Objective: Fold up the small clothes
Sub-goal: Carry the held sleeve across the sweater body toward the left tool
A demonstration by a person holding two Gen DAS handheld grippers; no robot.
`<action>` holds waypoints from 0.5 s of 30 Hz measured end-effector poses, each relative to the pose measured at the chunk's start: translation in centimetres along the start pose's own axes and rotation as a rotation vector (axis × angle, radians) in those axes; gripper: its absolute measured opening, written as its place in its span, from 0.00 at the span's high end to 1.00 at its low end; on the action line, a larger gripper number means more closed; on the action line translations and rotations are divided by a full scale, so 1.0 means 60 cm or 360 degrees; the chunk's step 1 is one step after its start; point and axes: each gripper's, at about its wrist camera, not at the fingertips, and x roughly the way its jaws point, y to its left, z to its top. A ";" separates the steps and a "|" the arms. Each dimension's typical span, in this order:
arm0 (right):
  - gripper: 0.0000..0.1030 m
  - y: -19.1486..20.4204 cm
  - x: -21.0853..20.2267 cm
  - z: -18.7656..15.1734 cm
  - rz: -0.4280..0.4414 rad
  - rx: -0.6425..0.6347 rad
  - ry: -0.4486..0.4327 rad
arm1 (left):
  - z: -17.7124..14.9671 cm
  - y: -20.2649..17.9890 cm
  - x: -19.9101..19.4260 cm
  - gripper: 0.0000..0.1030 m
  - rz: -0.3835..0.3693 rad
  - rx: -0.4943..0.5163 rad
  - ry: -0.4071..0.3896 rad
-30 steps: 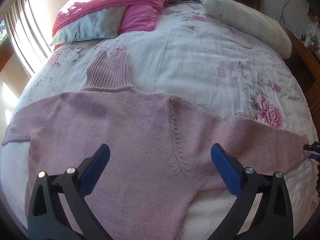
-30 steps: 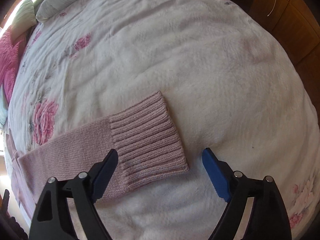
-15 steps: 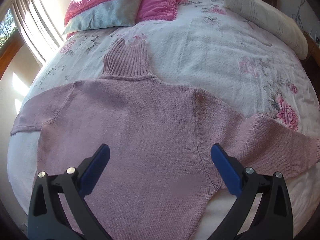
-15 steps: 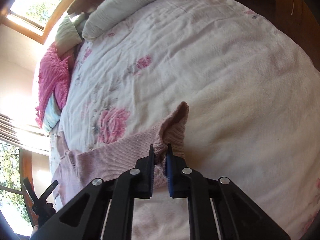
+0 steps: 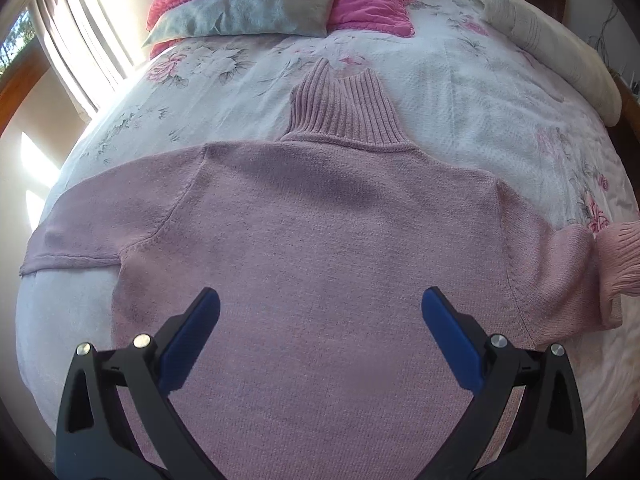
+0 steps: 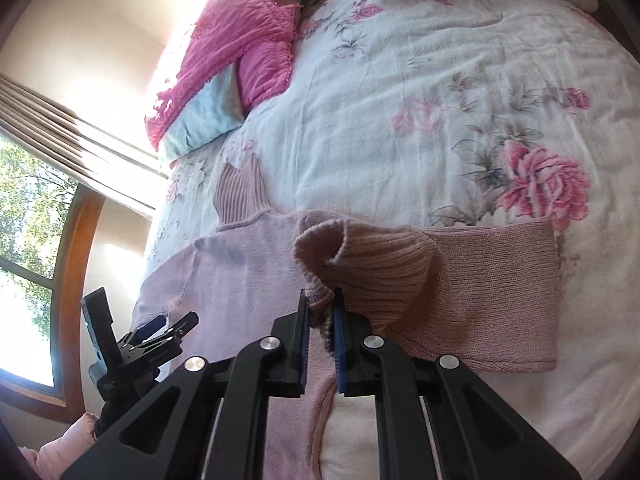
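A dusty-pink turtleneck sweater [image 5: 328, 240] lies flat on the bed, its ribbed collar [image 5: 344, 108] pointing away from me. My left gripper [image 5: 320, 312] hovers open over the sweater's body with nothing between its blue pads. My right gripper [image 6: 320, 304] is shut on the ribbed cuff [image 6: 360, 256] of the right sleeve, which is lifted and doubled back toward the body. The folded sleeve [image 6: 496, 296] lies on the bedspread to the right. That raised cuff [image 5: 616, 256] shows at the right edge of the left wrist view. The left gripper [image 6: 160, 332] appears at lower left of the right wrist view.
The bed carries a white floral bedspread [image 5: 460, 92]. Pink and pale-blue pillows [image 5: 256, 4] lie at the head, with a long white bolster [image 5: 560, 52] to the right. A window with curtains [image 6: 48, 152] stands on the left side.
My right gripper has shut on the sleeve cuff, lifted it and carried it in toward the sweater's body. The left gripper has shifted leftward over the body and stayed open.
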 end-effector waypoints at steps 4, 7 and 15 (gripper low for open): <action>0.90 0.056 0.090 -0.001 0.0005 -0.0039 0.0101 | 0.006 0.028 0.020 0.03 -0.0004 0.0001 0.0021; 0.84 0.075 0.157 -0.008 0.0033 -0.0022 0.0216 | 0.013 0.035 0.034 0.03 -0.0027 0.0009 0.0034; 0.57 0.025 0.098 -0.045 0.0040 0.0157 0.0105 | 0.011 -0.016 0.059 0.03 -0.0258 -0.0023 0.0115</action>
